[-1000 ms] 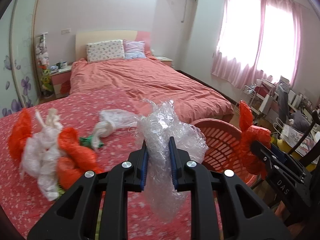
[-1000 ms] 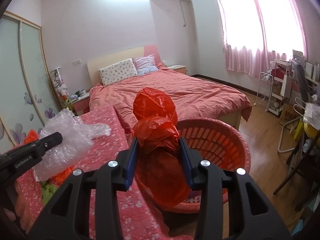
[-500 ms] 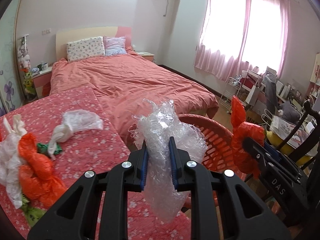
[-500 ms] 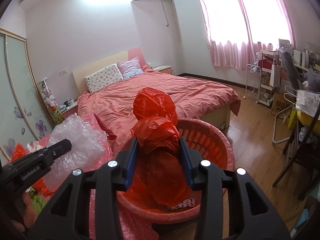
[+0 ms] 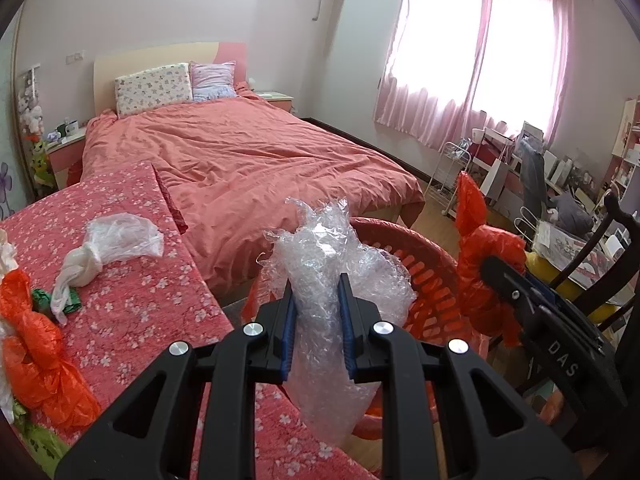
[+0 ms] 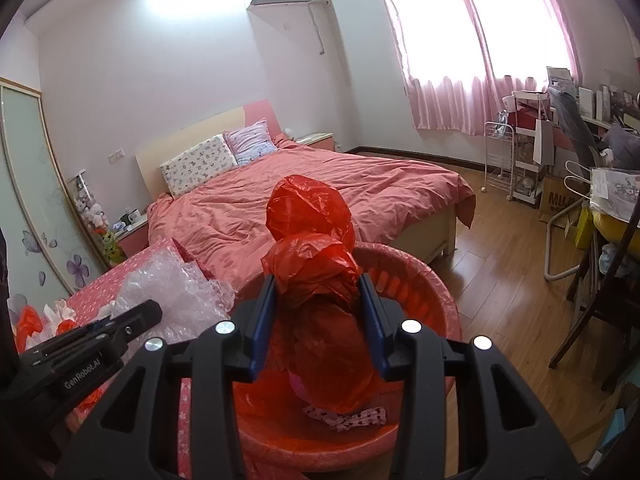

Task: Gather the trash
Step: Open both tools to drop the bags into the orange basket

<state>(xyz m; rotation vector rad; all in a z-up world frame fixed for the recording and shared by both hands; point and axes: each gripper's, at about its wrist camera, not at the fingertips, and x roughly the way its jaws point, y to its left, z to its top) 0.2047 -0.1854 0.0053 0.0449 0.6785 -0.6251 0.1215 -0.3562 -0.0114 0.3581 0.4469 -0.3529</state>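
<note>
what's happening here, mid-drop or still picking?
Trash collection, carry phase. The left gripper is shut on a wad of bubble wrap; the right gripper is shut on a red plastic bag. Both hang over the red basket, nothing released. More bags remain on the floral cloth.

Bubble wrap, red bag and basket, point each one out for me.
Bubble wrap (image 5: 320, 320): left wrist view, crumpled middle between the pads.
Red bag (image 6: 316, 292): right wrist view, bunched middle between the pads.
Basket (image 6: 432, 280): right wrist view, slotted far wall.
</note>
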